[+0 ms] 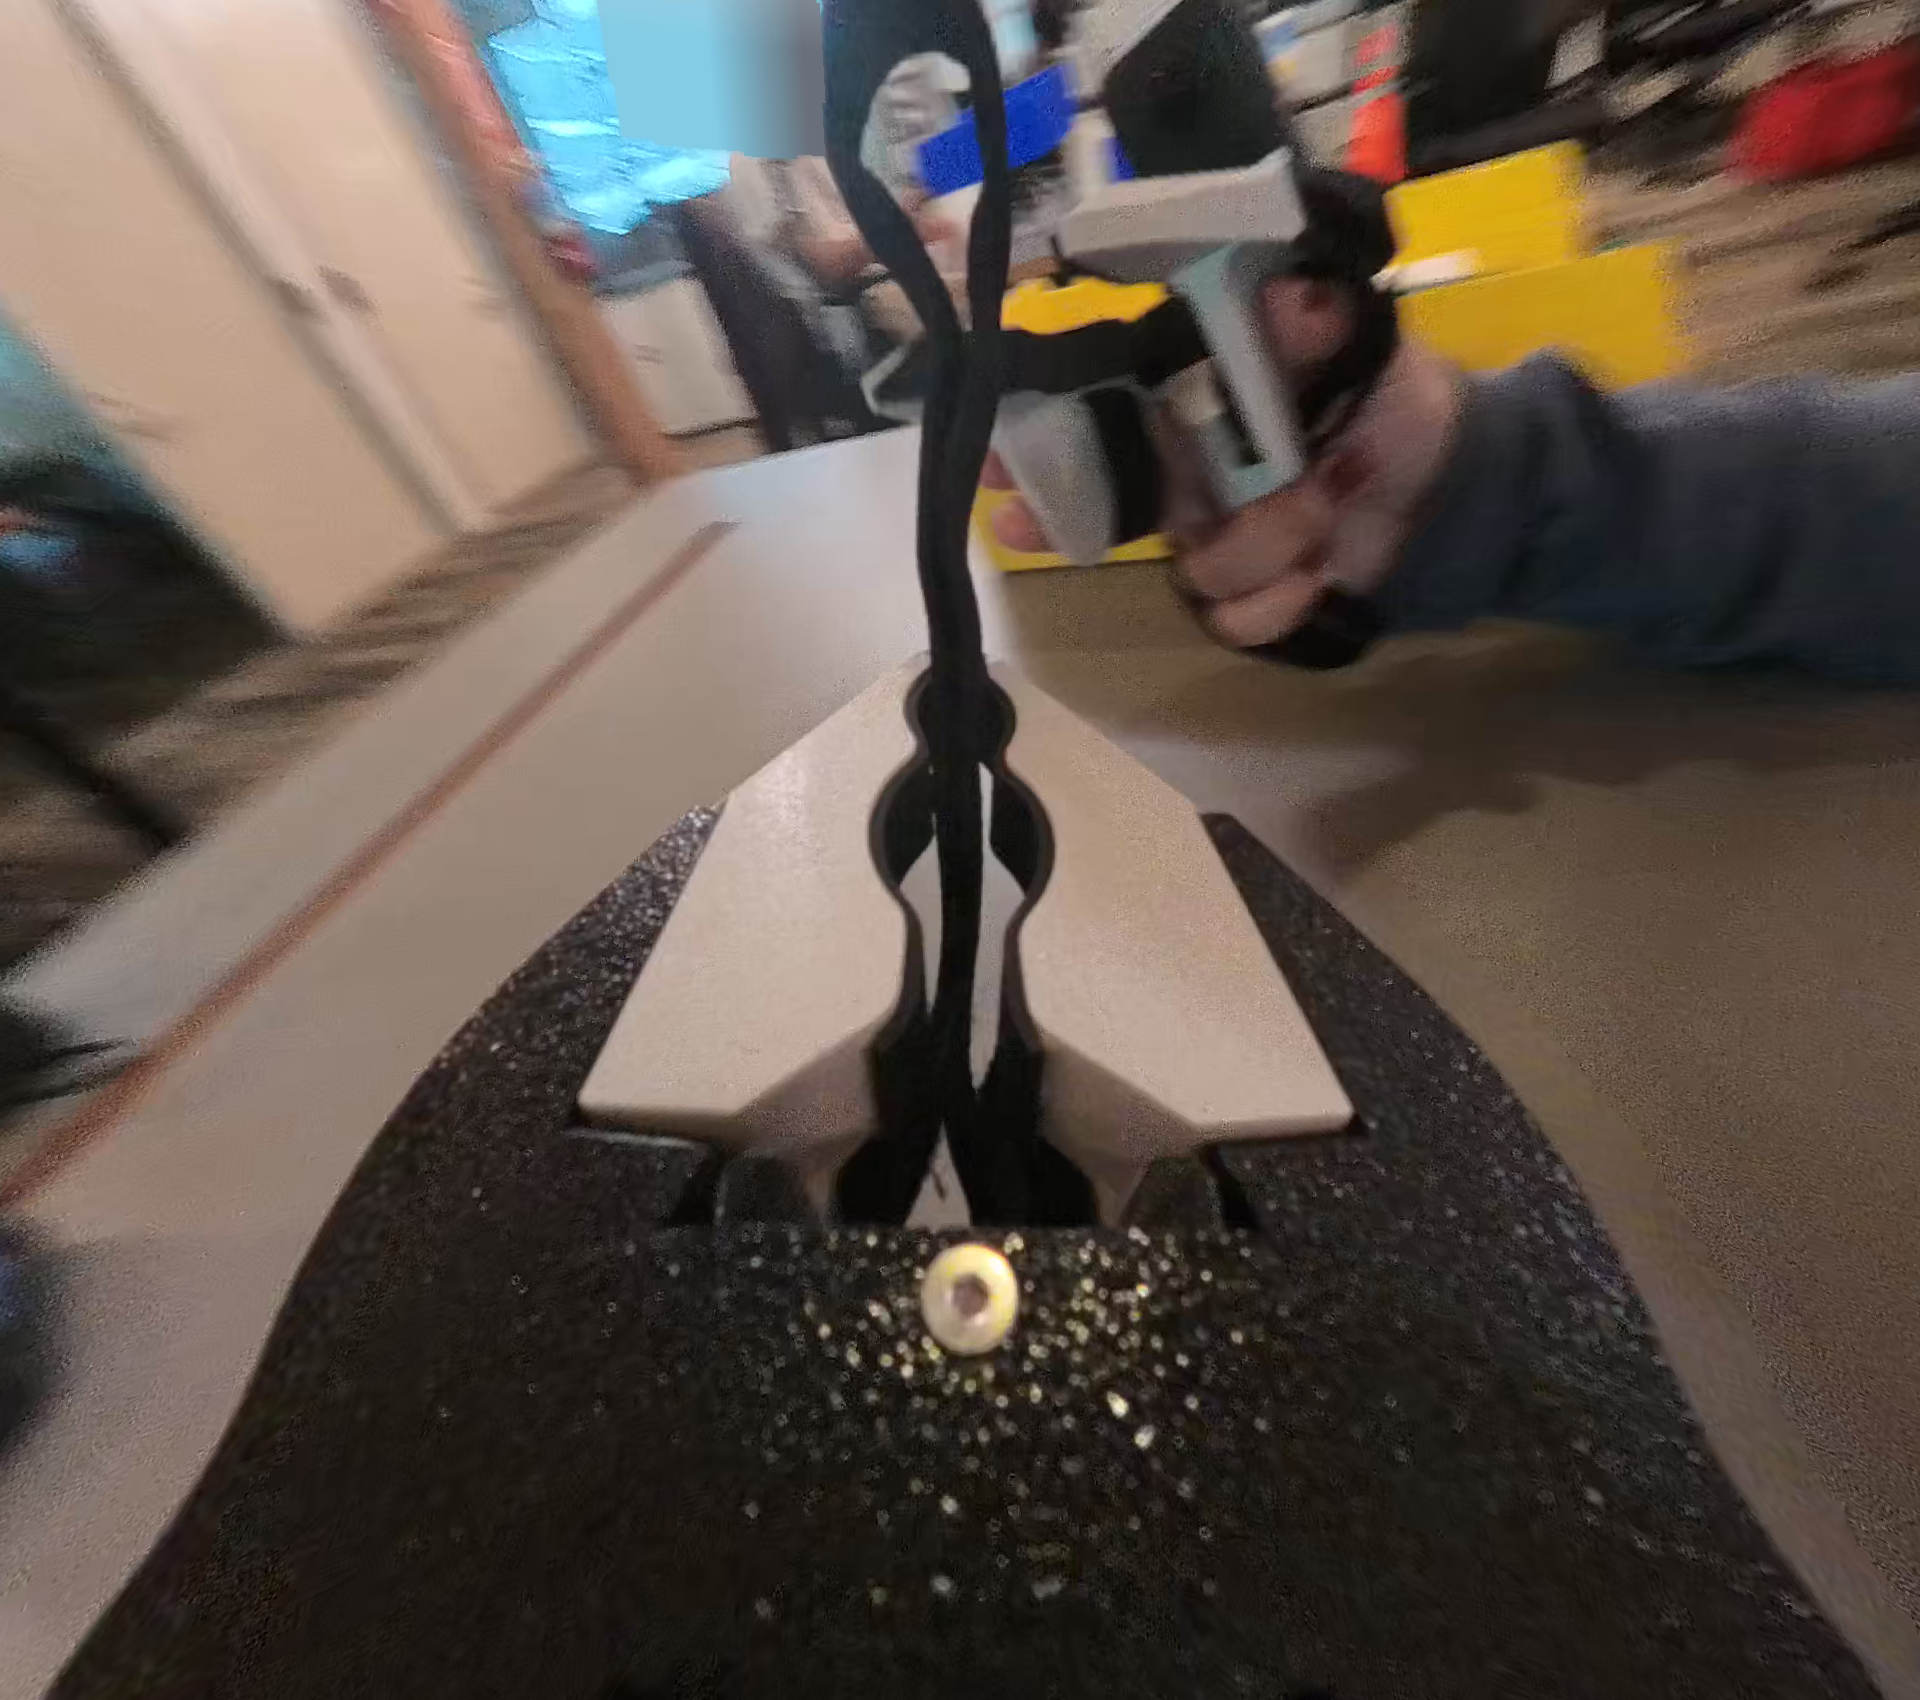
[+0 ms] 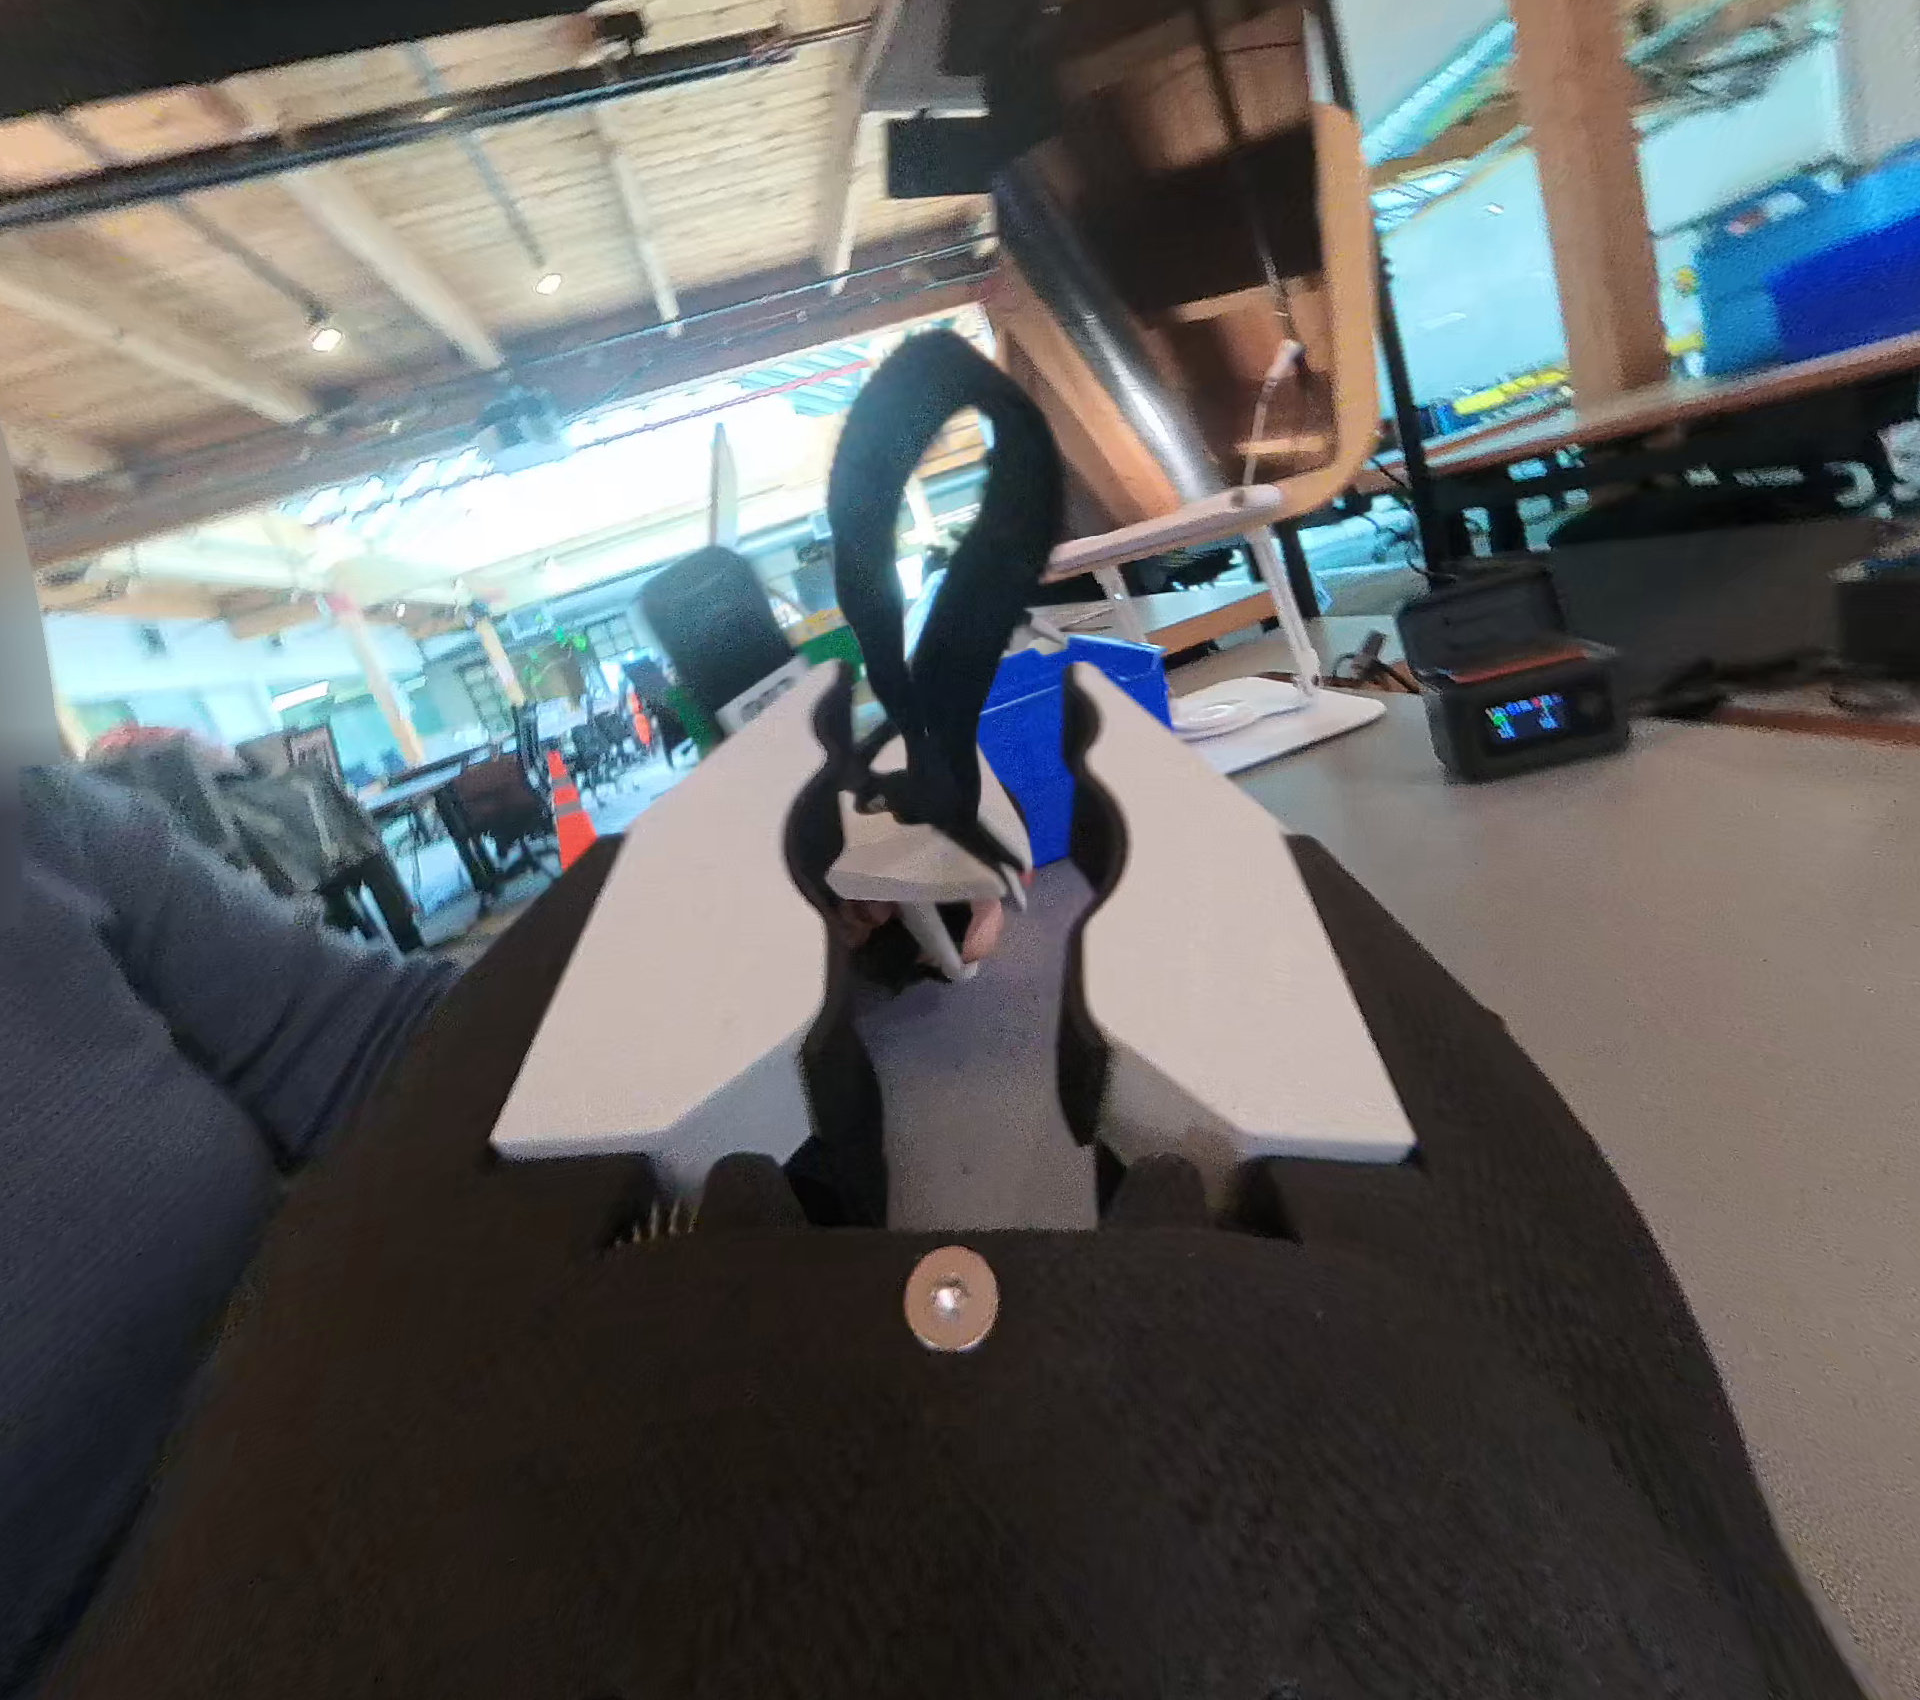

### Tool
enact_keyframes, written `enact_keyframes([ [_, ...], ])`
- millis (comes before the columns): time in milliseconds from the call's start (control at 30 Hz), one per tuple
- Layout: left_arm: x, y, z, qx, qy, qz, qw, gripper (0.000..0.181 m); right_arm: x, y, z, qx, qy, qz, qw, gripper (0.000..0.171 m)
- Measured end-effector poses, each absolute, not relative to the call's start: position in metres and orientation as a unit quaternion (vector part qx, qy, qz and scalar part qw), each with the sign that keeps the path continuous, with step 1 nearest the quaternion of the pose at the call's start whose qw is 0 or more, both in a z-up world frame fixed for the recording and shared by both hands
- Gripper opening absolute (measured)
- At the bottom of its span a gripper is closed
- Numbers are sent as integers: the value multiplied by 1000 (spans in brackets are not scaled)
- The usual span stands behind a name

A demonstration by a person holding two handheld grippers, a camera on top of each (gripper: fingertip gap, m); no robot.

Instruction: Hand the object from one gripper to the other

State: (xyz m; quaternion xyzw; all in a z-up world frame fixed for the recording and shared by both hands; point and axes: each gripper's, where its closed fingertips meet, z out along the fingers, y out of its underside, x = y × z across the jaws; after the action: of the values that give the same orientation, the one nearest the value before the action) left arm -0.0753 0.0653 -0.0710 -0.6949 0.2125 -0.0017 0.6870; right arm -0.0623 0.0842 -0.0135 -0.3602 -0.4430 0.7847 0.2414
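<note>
Black fabric strap (image 1: 925, 279), doubled into a loop, stands upright from the left gripper (image 1: 961, 694), whose pale fingers (image 1: 800, 923) are closed on its lower end; the band runs down the narrow slot between them and its rounded top rises well clear of the tips. No brand mark or readable writing shows on the strap or on either tool, and the background is too blurred to make any out.

From the right wrist view, the right gripper (image 2: 961, 715) has its white fingers (image 2: 686, 954) parted, with the strap (image 2: 935, 570) seen in the gap beyond their tips, above the nose of the left gripper (image 2: 914, 871) that holds it. Whether the right fingers touch the loop cannot be told; they appear to stand apart from it on either side.

In the left wrist view the right gripper (image 1: 1174, 320) comes in from the right, just behind the strap, held in a person's hand (image 1: 1257, 549) with a grey-blue sleeve (image 1: 1662, 507) behind it. Both tools hang above a grey counter (image 2: 1558, 975). On that counter, off to the right in the right wrist view, sit a small black device with a lit screen (image 2: 1517, 705), a white lamp stand (image 2: 1278, 715) and a blue box (image 2: 1039, 746). Yellow bins (image 1: 1507, 237) lie blurred beyond the hand.
</note>
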Motion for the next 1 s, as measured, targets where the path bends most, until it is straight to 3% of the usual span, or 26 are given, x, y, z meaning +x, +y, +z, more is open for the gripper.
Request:
enact_keyframes([
  [133, -121, 63, -61, -663, 235, 337, 626, 0, -76, 101, -26, -437, -381, 801, 150, 71],
  [267, -129, 63, -62, -559, 329, 609, 456, 0, -84, 107, -45, -494, -332, 802, 52, 76],
  [400, -115, 61, -48, -498, 350, 645, 463, 0, -86, 101, -63, -523, -340, 782, -3, 68],
  [500, -120, 58, -47, -492, 352, 655, 453, 0, -84, 96, -63, -515, -357, 780, 2, 35],
  [633, -119, 66, -64, -540, 359, 595, 474, 5, -83, 95, -56, -495, -383, 778, 54, 2],
  [767, -100, 74, -84, -656, 323, 357, 582, 64, -80, 105, -50, -479, -426, 748, 169, 0],
  [833, -89, 72, -80, -693, 276, 212, 631, 83, -77, 106, -45, -455, -459, 725, 238, 0],
  [900, -87, 69, -73, -707, 225, 96, 663, 86, -74, 100, -40, -416, -503, 690, 314, 0],
  [1000, -92, 64, -69, -721, 145, -61, 675, 59, -71, 90, -33, -331, -567, 591, 468, 0],
])
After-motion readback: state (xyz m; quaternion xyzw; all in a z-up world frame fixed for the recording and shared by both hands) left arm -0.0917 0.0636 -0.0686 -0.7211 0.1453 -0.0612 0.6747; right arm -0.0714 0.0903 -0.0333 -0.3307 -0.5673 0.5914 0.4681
